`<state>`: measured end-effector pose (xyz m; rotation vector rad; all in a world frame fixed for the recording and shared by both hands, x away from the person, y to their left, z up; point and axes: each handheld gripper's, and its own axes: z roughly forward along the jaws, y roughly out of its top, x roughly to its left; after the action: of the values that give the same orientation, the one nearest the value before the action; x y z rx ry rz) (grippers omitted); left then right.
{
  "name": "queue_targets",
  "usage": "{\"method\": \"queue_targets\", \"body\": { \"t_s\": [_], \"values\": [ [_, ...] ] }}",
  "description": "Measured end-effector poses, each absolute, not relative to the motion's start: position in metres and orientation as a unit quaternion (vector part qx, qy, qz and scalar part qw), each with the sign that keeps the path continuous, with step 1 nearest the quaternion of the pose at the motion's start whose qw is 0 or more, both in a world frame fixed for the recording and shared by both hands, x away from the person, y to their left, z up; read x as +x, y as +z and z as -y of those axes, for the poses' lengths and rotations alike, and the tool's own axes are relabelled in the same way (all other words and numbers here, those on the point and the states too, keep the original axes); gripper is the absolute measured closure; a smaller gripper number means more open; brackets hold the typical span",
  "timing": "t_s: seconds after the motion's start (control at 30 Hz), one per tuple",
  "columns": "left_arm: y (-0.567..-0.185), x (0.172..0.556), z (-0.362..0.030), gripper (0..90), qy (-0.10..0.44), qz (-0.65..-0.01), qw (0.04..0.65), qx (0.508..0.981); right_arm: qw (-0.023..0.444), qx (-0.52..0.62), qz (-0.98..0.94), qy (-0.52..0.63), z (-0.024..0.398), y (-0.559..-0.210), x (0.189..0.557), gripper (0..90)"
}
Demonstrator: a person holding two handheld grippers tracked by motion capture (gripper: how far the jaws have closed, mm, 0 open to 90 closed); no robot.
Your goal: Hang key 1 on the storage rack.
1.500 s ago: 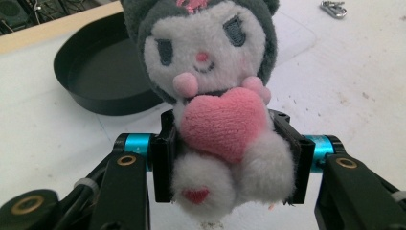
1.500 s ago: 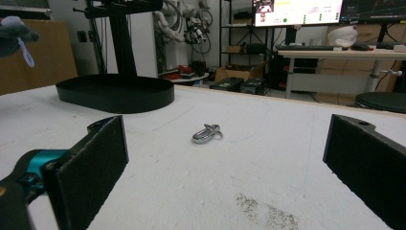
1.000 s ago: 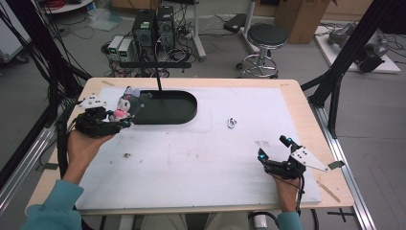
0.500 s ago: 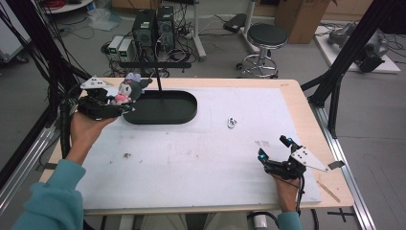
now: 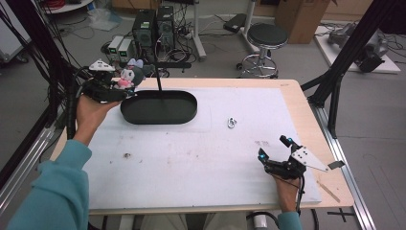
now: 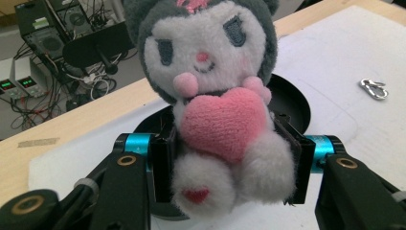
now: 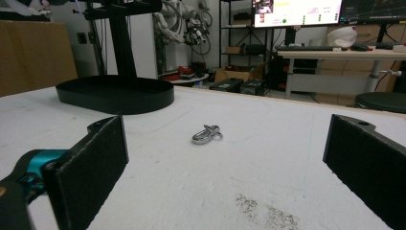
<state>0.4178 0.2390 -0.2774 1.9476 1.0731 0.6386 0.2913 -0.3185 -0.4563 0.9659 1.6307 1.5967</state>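
Note:
A grey-and-white plush toy (image 6: 215, 96) hugging a pink heart sits squeezed between the pads of my left gripper (image 6: 230, 163), which is shut on it. From the high view, that gripper (image 5: 115, 86) holds the plush toy (image 5: 125, 76) in the air over the far left table corner, just left of a black oval tray (image 5: 143, 117). My right gripper (image 5: 273, 155) rests near the front right of the white mat, jaws wide open with nothing between them. A small metal clasp (image 7: 207, 134) lies on the mat ahead of the right gripper (image 7: 225, 167).
A thin black post (image 5: 158, 79) rises from the tray's back edge. The clasp (image 5: 231, 122) lies right of the tray. The white mat (image 5: 191, 163) covers most of the wooden table. A stool (image 5: 265, 36) and computer boxes (image 5: 153, 24) stand on the floor beyond.
My left hand has lifted the plush toy and carried it farther back, toward the table's far left corner. The right gripper has stayed put.

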Motion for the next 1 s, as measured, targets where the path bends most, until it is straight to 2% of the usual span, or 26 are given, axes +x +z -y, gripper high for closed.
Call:
{"method": "queue_targets", "body": {
  "t_s": [1.0],
  "values": [
    [-0.281, 0.445, -0.234, 51.1, 0.254, -0.453, 0.413, 0.749, 0.325, 0.368, -0.623, 0.609, 0.319, -0.456, 0.291, 0.8]
  ]
}}
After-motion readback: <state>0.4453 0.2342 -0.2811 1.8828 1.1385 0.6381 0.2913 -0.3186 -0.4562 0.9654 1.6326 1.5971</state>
